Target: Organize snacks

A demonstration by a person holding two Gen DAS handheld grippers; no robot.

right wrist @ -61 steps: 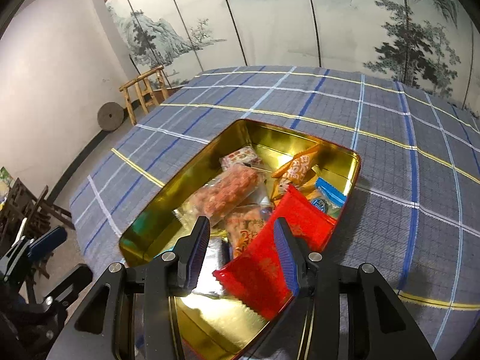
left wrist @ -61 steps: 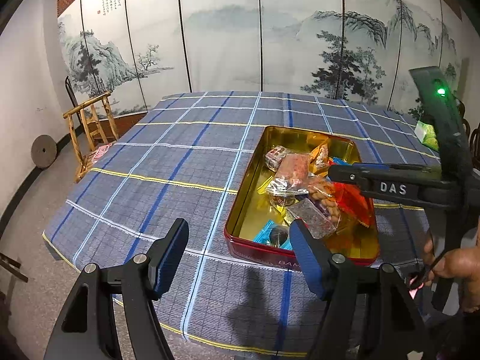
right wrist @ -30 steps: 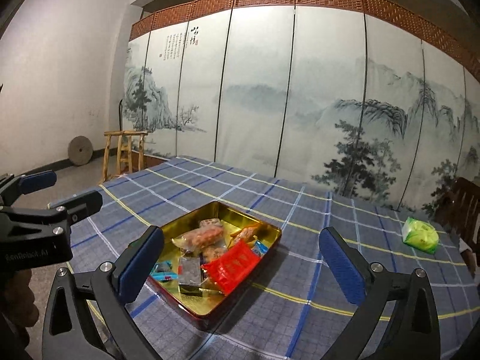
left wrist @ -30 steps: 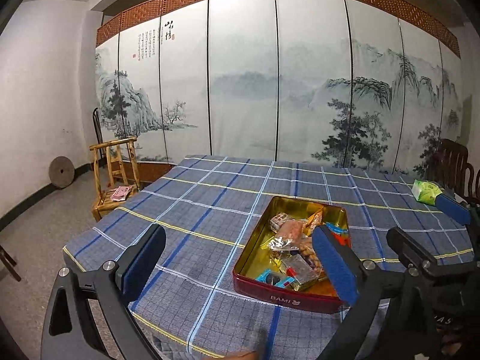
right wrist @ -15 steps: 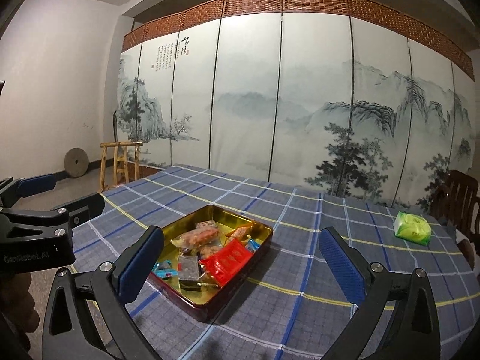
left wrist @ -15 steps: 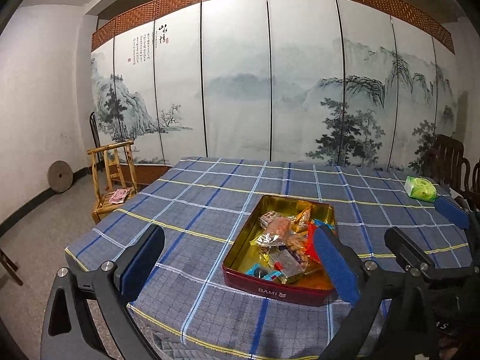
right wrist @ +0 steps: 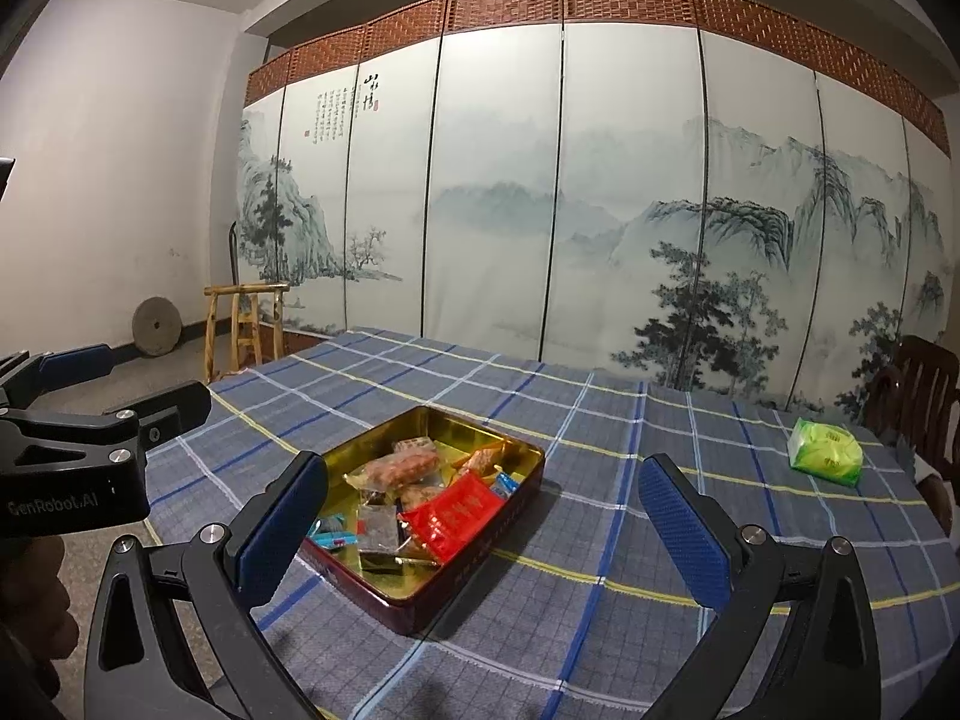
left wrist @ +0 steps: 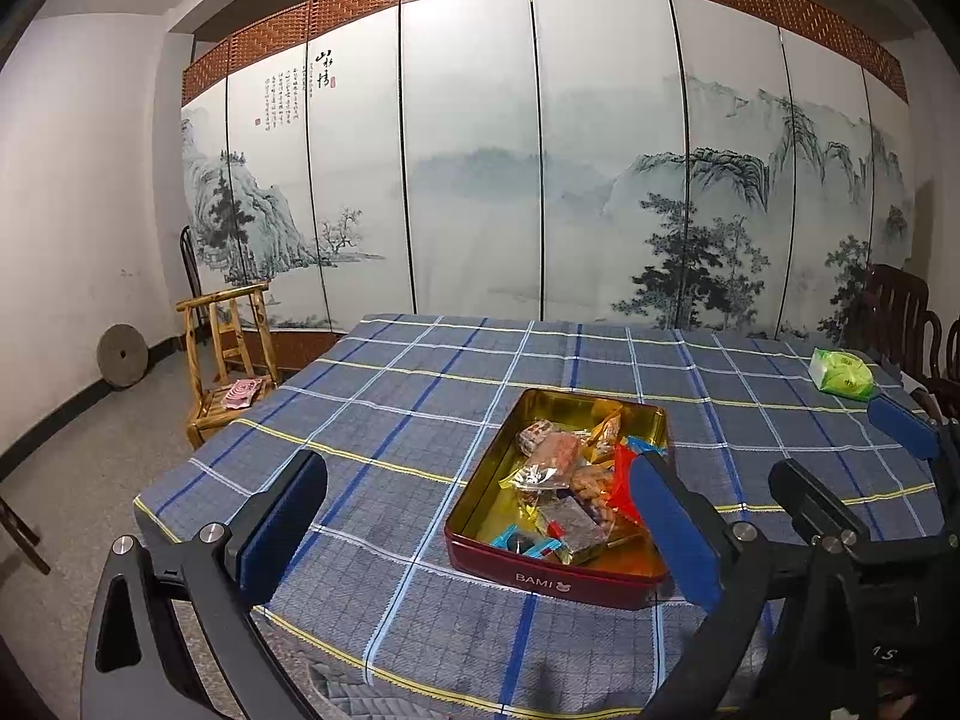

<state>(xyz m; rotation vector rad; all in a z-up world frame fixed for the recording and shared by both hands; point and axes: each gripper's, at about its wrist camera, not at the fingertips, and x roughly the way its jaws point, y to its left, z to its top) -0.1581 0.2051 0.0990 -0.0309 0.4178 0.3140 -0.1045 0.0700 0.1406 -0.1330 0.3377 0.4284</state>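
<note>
Both grippers have pulled back and up from the tin (left wrist: 558, 576) since two seconds ago, when my right one was low over the red packet (right wrist: 456, 510) with its jaws narrowed around it. Now that packet lies in the tin, leaning on the other snacks near the right-hand rim, and nothing is being carried.

The tin sits on the checked tablecloth (left wrist: 390, 420) near the table's front edge, holding a loose heap: a clear bag of orange-brown pieces (right wrist: 393, 468), a dark foil square (right wrist: 378, 525), small blue wrappers (right wrist: 330, 528) and more I can't tell apart. One green packet (right wrist: 825, 450) lies alone, well apart from the tin, toward the far right of the table by a dark wooden chair (right wrist: 918, 384).

I judge the green packet to be what's left outside. To fetch it well, I would send the right gripper, which is nearer, come down over the packet's short side and pinch the body, not the crinkly seal, since soft wrap slips. Then I'd drop it into the bare gold corner at the tin's back.

My left gripper (left wrist: 480, 516) has its jaws wide apart, empty, touching nothing. My right gripper (right wrist: 483, 522) is likewise spread wide and empty, held above the table.
</note>
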